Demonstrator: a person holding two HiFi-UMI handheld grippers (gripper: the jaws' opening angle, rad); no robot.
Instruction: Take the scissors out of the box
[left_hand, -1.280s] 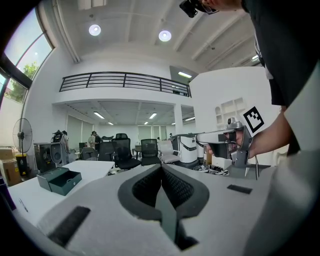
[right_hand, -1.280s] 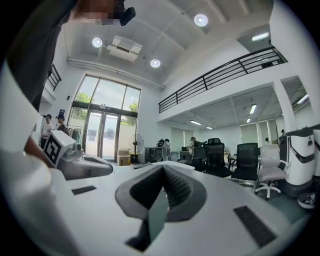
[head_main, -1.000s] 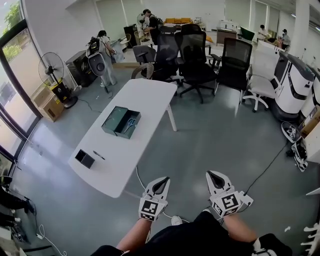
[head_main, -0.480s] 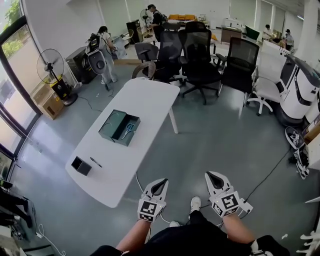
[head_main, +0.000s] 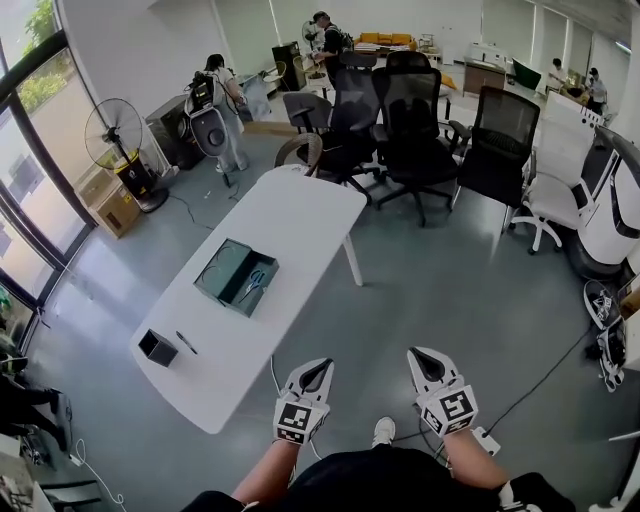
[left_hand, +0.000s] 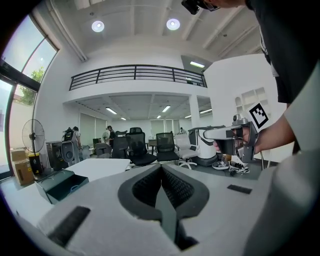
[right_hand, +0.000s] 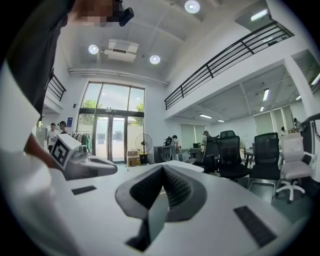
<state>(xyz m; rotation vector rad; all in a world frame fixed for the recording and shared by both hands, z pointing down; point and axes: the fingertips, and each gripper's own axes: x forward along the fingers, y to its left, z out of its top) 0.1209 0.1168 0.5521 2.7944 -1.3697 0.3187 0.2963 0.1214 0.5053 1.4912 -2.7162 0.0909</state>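
On the white table (head_main: 290, 215) lies an open dark green box (head_main: 236, 277), and scissors (head_main: 252, 283) with light blue handles rest inside it. My left gripper (head_main: 318, 368) and right gripper (head_main: 421, 357) hover side by side over the grey floor, short of the table's near end and well away from the box. Both are shut with nothing in them. In the left gripper view the jaws of the left gripper (left_hand: 161, 167) meet, and the box (left_hand: 60, 183) shows low at the left. In the right gripper view the right gripper (right_hand: 162, 169) points level, with its jaws together.
A small black box (head_main: 157, 347) and a pen (head_main: 186, 342) lie at the table's near end. Several office chairs (head_main: 420, 120) crowd beyond the far end. A standing fan (head_main: 115, 135) and a cardboard box (head_main: 110, 205) stand by the windows. A cable (head_main: 540, 375) runs across the floor.
The table and the box have slid lower in the head view, so they are closer to me. Both grippers keep their place in front of my body and stay shut.
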